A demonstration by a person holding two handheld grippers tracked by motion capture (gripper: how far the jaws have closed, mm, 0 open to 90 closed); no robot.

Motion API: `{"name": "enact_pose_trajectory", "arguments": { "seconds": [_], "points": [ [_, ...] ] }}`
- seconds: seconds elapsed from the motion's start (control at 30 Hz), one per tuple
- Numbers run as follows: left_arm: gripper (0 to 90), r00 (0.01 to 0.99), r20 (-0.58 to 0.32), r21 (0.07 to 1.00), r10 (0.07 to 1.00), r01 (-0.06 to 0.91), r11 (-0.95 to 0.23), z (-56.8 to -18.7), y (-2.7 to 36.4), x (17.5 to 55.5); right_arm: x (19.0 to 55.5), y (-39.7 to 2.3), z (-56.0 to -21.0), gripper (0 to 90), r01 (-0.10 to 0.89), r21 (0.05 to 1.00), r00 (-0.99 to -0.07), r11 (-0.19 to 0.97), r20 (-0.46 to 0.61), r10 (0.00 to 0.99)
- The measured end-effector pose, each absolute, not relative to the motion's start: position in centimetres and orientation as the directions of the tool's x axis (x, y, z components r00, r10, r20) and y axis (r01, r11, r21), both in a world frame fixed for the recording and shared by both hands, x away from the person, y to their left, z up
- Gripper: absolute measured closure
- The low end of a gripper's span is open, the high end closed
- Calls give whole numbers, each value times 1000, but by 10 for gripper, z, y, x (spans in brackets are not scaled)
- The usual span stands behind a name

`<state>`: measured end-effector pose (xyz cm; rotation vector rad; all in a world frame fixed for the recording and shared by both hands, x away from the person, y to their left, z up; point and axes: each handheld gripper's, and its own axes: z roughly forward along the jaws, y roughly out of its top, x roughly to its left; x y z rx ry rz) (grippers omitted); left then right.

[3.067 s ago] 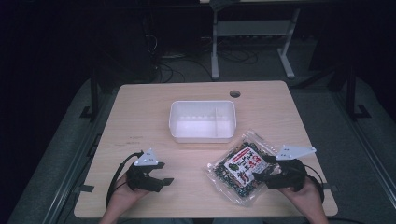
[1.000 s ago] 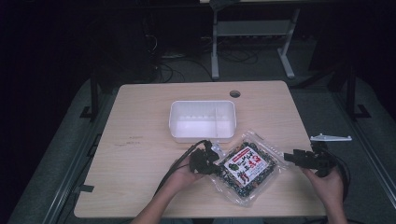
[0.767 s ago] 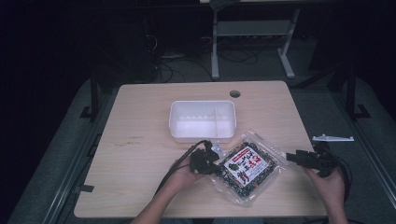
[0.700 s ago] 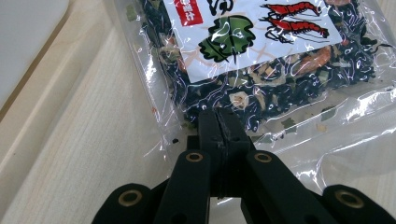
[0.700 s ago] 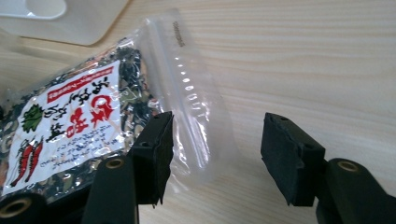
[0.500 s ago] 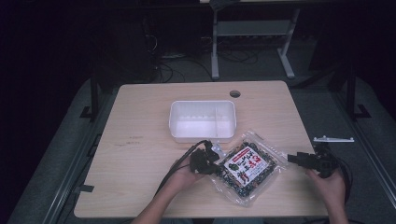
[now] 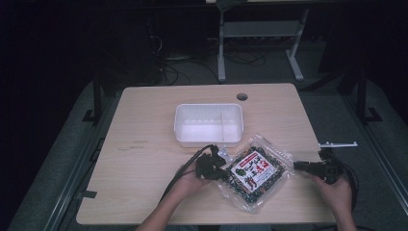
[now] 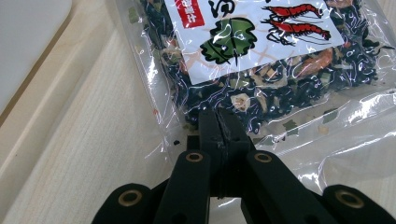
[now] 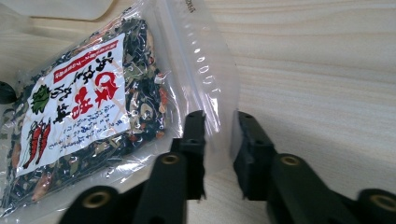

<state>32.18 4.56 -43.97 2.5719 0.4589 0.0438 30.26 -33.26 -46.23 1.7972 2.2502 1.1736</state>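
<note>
Two grippers flank the clear bag of dried seaweed mix (image 7: 254, 171), which lies flat on the table (image 7: 144, 144) just in front of the white tray (image 7: 208, 124). High view: left gripper (image 7: 219, 172) at the bag's left edge, right gripper (image 7: 298, 166) at its right edge. Left gripper view: jaws pressed together, pinching the bag's plastic (image 8: 261, 70) at its near edge, beside the dark contents. Right gripper view: jaws have just been closing, a gap remains; the bag's clear sealed strip (image 9: 205, 70) passes between them, not visibly squeezed.
</note>
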Motion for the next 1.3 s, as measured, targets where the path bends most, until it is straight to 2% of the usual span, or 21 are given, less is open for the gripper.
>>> {"name": "enact_pose_trajectory", "arguments": {
  "seconds": [0.03,0.2,0.4,0.5,0.67,0.77,0.83,0.87,0.97,1.0,1.07,1.3],
  "points": [
    [895,942,-59,502,331,315,-805,-440,46,322,302,-334,-462,807,820,570,-336,46,416,845],
    [884,941,-59,504,333,316,-804,-440,46,322,300,-336,-458,888,809,587,-351,30,441,826],
    [849,940,-70,503,335,323,-801,-439,45,324,295,-334,-446,895,793,606,-378,58,415,828],
    [780,936,-82,514,341,333,-790,-438,45,325,290,-334,-435,895,770,635,-395,62,397,829],
    [730,936,-101,526,337,338,-781,-436,45,327,283,-336,-422,896,749,659,-405,69,373,835],
    [657,931,-107,542,349,349,-765,-433,45,329,277,-338,-413,897,733,677,-410,70,357,839],
    [554,924,-123,555,361,366,-747,-433,44,332,272,-341,-405,898,715,695,-417,73,341,843],
    [470,922,-128,554,365,371,-745,-433,44,334,268,-341,-398,898,702,708,-425,75,333,842],
    [376,916,-172,570,362,392,-722,-434,42,339,264,-341,-388,898,682,727,-441,81,321,838],
    [376,911,-185,571,368,404,-714,-435,41,341,264,-341,-388,898,682,727,-441,81,321,838],
    [316,905,-219,578,364,421,-699,-438,40,345,260,-339,-378,898,664,742,-460,98,301,835],
    [247,887,-305,582,347,462,-669,-447,35,356,253,-331,-357,898,624,770,-511,132,274,814]
  ]
}}
